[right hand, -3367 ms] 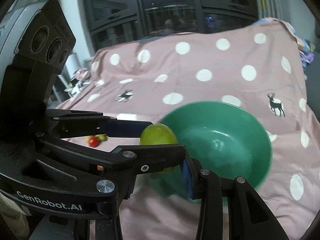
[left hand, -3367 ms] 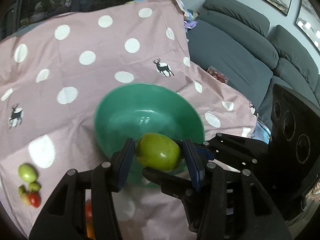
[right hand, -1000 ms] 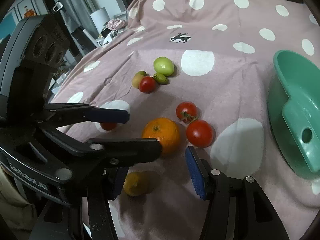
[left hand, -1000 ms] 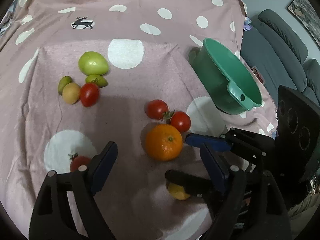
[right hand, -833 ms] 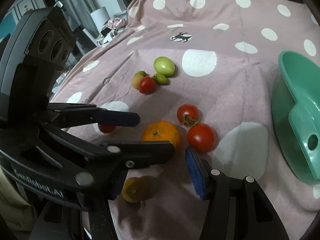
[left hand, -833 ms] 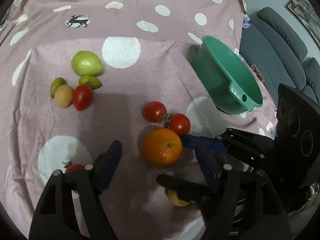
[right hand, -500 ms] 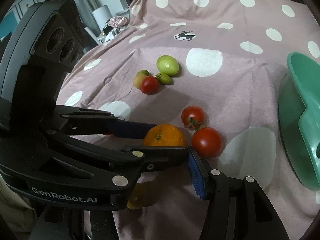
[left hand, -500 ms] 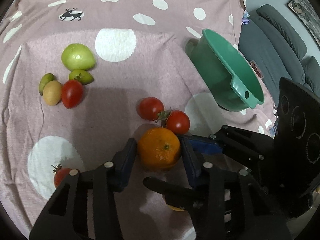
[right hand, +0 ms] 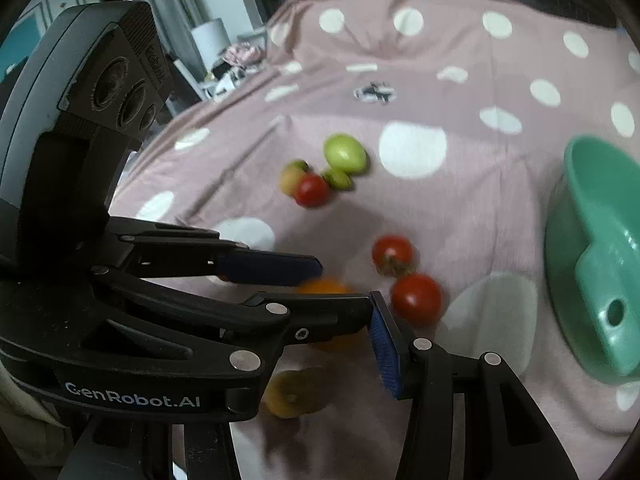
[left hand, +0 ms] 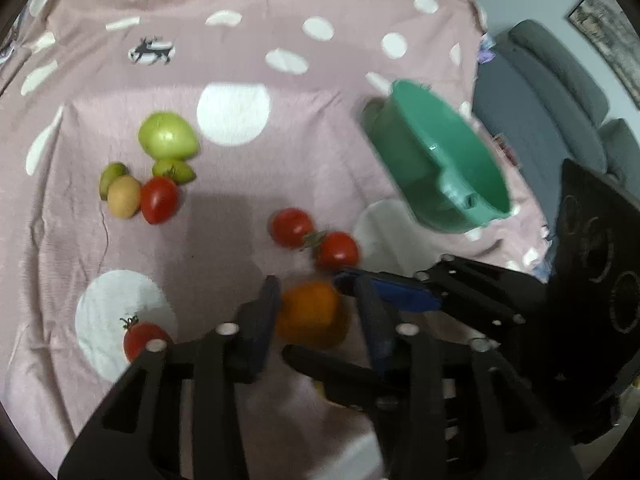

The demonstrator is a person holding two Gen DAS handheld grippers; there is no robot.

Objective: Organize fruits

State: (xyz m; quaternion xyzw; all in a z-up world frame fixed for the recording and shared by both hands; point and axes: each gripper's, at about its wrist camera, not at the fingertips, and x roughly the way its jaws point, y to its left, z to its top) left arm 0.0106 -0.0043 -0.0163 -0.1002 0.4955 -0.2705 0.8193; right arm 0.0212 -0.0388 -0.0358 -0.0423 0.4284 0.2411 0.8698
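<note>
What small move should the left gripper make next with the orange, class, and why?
Probably lift it off the cloth and carry it toward the green bowl. The left gripper is closing with the orange between its pads, seemingly touching both, and the bowl stands up and to the right past two red tomatoes.

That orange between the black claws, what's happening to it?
A person is sorting fruit with a claw in each hand. The left claw is closing on the orange, which lies on the pink spotted cloth. The right claw is closing too, with nothing in it. Red tomatoes and green fruit still lie on the cloth, with the green bowl off to the side.
</note>
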